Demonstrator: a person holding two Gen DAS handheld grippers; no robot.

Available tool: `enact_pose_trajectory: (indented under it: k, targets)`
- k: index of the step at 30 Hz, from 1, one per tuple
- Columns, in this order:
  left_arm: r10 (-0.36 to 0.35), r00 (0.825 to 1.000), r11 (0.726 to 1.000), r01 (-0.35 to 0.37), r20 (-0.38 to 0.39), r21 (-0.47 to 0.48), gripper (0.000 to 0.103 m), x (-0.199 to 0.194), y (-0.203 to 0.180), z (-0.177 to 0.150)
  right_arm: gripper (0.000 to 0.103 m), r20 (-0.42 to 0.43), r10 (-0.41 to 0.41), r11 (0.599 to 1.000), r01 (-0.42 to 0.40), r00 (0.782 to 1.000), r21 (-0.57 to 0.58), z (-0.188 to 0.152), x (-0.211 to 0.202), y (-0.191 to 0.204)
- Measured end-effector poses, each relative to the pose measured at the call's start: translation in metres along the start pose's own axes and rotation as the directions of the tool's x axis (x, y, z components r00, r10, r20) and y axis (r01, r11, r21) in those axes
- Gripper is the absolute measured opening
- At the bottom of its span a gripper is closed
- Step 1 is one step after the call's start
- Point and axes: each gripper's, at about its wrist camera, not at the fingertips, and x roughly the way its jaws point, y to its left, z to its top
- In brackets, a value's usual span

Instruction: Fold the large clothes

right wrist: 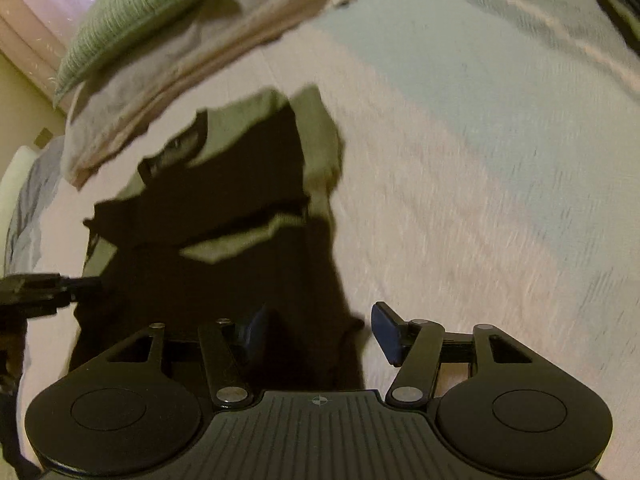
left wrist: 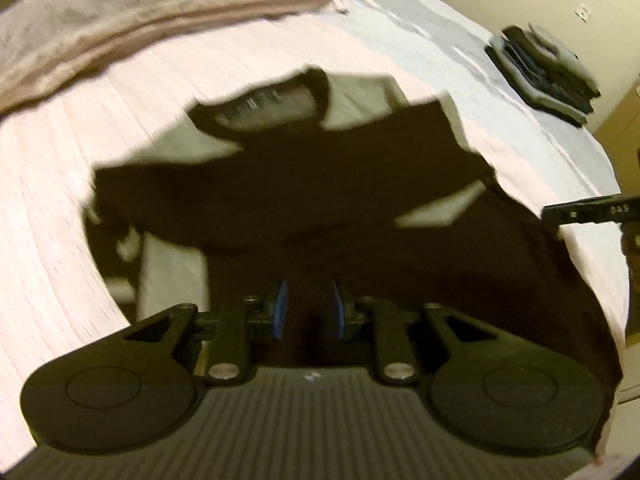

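Garment: black-and-olive long-sleeved top [left wrist: 320, 200], soft knit, spread on the pale pink-and-blue striped bed sheet [left wrist: 60, 220], collar at the far end, sleeves folded across the chest, hem end nearest both cameras.

Left gripper [left wrist: 308, 312]: blue pads stand close together over dark hem cloth; whether fabric is pinched between them cannot be told from its own view.

Right gripper [right wrist: 320, 332]: jaws released, wide gap, dark hem corner lying between the pads but not pressed.

Surroundings: folded beige towel stack [left wrist: 140, 20] beyond the collar, green ribbed cushion [right wrist: 132, 12] on top, pile of dark folded clothes [left wrist: 548, 72] far right.

Step judged: hem-to-collar fold. To do well, take both hem corners at even depth, grip only the top's layers and not the sheet, lift level, keep the edge taut between grippers.
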Motion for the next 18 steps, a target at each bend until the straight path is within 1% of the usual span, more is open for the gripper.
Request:
enact_pose_trajectory:
  k: [1, 2, 4, 5, 6, 8, 10, 13, 14, 15, 16, 18]
  targets:
    - [0.003, 1.000, 1.000, -0.003, -0.009, -0.004, 0.020, 0.003, -0.005, -0.007, 0.034, 0.013, -0.005, 1.000, 0.005, 1.000, -0.004, -0.003, 0.000, 0.000]
    - [0.011, 1.000, 1.000, -0.011, -0.020, -0.002, 0.020, 0.006, -0.008, -0.012, 0.025, 0.017, -0.014, 1.000, 0.014, 1.000, -0.005, -0.002, 0.000, 0.001]
    - [0.043, 0.998, 0.999, -0.042, -0.037, 0.022, 0.020, 0.010, -0.014, -0.022, 0.010, 0.033, -0.053, 0.998, 0.054, 0.998, -0.021, -0.001, -0.004, 0.004]
    - [0.051, 0.998, 0.999, -0.050, -0.045, 0.023, 0.020, 0.012, -0.015, -0.026, 0.005, 0.038, -0.067, 0.997, 0.068, 0.997, -0.045, 0.000, -0.007, 0.007]
    - [0.055, 0.997, 0.998, -0.054, -0.047, 0.017, 0.020, 0.012, -0.015, -0.029, 0.002, 0.041, -0.082, 0.993, 0.085, 0.996, -0.078, 0.001, -0.009, 0.010]
    - [0.063, 0.997, 0.998, -0.064, -0.046, -0.004, 0.020, 0.011, -0.014, -0.034, 0.001, 0.042, -0.116, 0.981, 0.121, 0.992, -0.155, 0.005, -0.011, 0.019]
    - [0.074, 0.996, 0.997, -0.075, -0.050, -0.008, 0.020, 0.010, -0.013, -0.037, 0.001, 0.060, -0.116, 0.967, 0.126, 0.991, -0.223, 0.012, -0.015, 0.031]
    - [0.082, 0.996, 0.997, -0.082, -0.047, -0.001, 0.020, 0.005, -0.014, -0.037, 0.000, 0.095, -0.042, 0.955, 0.068, 0.995, -0.288, 0.029, -0.018, 0.050]
    - [0.080, 0.996, 0.997, -0.080, -0.036, 0.009, 0.020, 0.002, -0.017, -0.035, 0.000, 0.109, 0.002, 0.957, 0.030, 0.994, -0.289, 0.036, -0.020, 0.054]
    - [0.068, 0.998, 0.998, -0.068, -0.018, 0.007, 0.020, -0.002, -0.019, -0.032, 0.000, 0.126, 0.070, 0.956, -0.031, 0.990, -0.292, 0.043, -0.022, 0.057]
    - [0.057, 0.998, 0.998, -0.057, -0.003, -0.002, 0.021, -0.005, -0.021, -0.028, 0.000, 0.145, 0.123, 0.949, -0.074, 0.982, -0.307, 0.049, -0.024, 0.061]
    - [0.057, 0.998, 0.998, -0.056, 0.016, -0.011, 0.022, -0.006, -0.022, -0.021, 0.000, 0.151, 0.138, 0.936, -0.079, 0.979, -0.342, 0.058, -0.014, 0.064]
